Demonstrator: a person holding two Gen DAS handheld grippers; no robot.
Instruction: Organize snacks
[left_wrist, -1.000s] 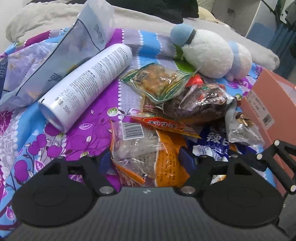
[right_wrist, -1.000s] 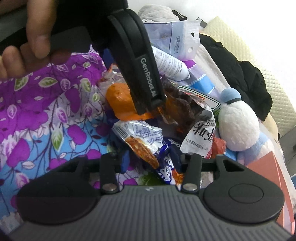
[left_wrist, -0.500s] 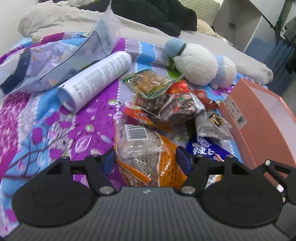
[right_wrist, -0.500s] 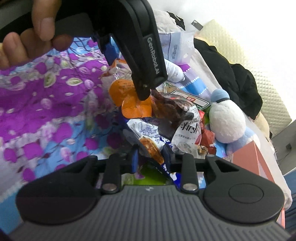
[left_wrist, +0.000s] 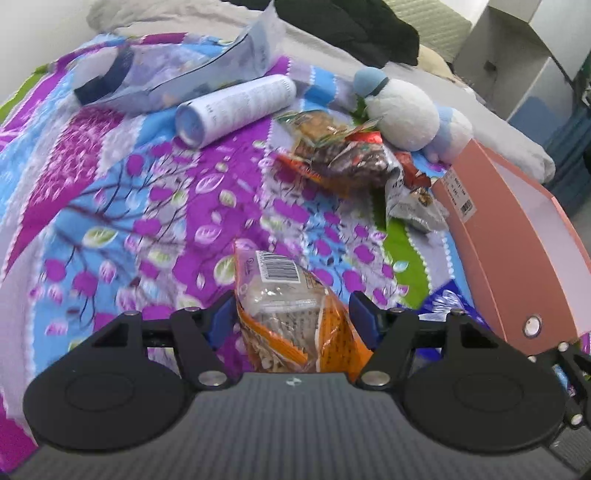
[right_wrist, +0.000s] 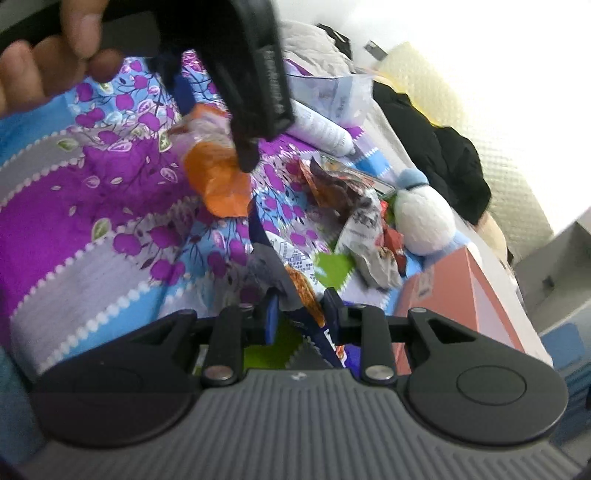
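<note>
Floral bedding (left_wrist: 155, 206) lay further beneath both grippers than a second earlier: the left gripper (left_wrist: 291, 317) clamped an orange packet (left_wrist: 295, 314), the right gripper (right_wrist: 301, 314) a blue packet (right_wrist: 295, 295), both lifted from the snack pile (left_wrist: 347, 155) toward the pink box (left_wrist: 517, 258).

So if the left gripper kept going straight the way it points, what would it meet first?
Beyond the orange snack packet in its jaws, probably the floral bedspread; the snack pile lies farther, right of that line. Depth is uncertain.

Snack-strewn floral bedspread (left_wrist: 110, 221)
</note>
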